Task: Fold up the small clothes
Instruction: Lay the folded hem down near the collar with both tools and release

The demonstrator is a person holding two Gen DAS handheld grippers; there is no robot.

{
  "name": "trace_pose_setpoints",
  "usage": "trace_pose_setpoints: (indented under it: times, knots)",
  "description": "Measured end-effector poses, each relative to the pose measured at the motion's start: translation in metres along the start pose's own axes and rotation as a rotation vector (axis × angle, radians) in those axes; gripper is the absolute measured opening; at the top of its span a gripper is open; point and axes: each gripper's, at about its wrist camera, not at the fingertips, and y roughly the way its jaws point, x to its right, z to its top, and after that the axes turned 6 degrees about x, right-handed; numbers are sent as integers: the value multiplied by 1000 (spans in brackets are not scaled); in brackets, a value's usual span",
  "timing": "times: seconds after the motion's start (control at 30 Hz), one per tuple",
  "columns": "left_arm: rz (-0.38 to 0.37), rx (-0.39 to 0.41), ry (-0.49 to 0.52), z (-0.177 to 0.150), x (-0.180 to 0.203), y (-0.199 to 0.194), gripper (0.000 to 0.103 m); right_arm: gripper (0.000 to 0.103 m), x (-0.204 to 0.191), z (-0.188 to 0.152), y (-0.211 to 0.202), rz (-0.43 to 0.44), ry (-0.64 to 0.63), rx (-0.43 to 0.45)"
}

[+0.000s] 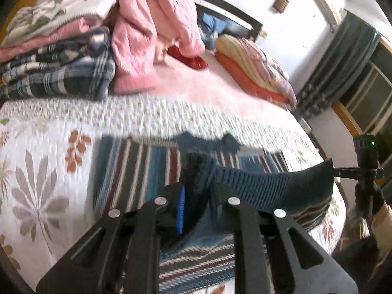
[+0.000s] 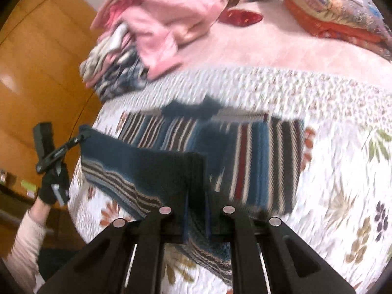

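Left wrist view: the left gripper (image 1: 196, 171) has its jaws closed on the dark blue ribbed hem of a striped sweater (image 1: 137, 169), and the pinched cloth stands up between the fingers. From there the hem stretches taut to the right, where the right gripper (image 1: 336, 170) clamps the other corner; a gloved hand (image 1: 370, 203) holds that tool at the frame's edge. The rest of the sweater lies flat on a floral quilt (image 1: 44, 171), its blue, white and red stripes running away from the camera and its dark collar at the far end. The lifted hem hangs above the flat part. Behind the quilt lies a pink sheet (image 1: 196, 83), with a stack of folded clothes (image 1: 56, 56) at the far left, a loose pink garment (image 1: 152, 31) draped beside it, a small red item (image 1: 188, 60) and a striped pillow (image 1: 254, 68) to the right. In the right wrist view the same hem runs from the right gripper (image 2: 196, 171), closed on the fabric, out to the left gripper (image 2: 82, 137), held by a gloved hand (image 2: 52, 183) with a pale sleeve (image 2: 27, 242) below it. An orange wooden door (image 2: 44, 73) fills the left side. Both pictures are blurred.
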Motion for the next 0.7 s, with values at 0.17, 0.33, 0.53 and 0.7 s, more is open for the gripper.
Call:
trace_pose_setpoints:
  times: [0.17, 0.33, 0.53, 0.7]
  knots:
    - [44, 30, -30, 33, -3, 35, 14, 10, 9, 47, 22, -48, 33, 42]
    - [113, 11, -40, 42, -13, 76, 14, 10, 24, 74, 52, -82, 62, 46]
    - [170, -43, -55, 27, -31, 120, 14, 10, 44, 80, 95, -111, 88, 9]
    - [209, -93, -47, 12, -43, 152, 14, 10, 60, 76, 126, -132, 105, -25]
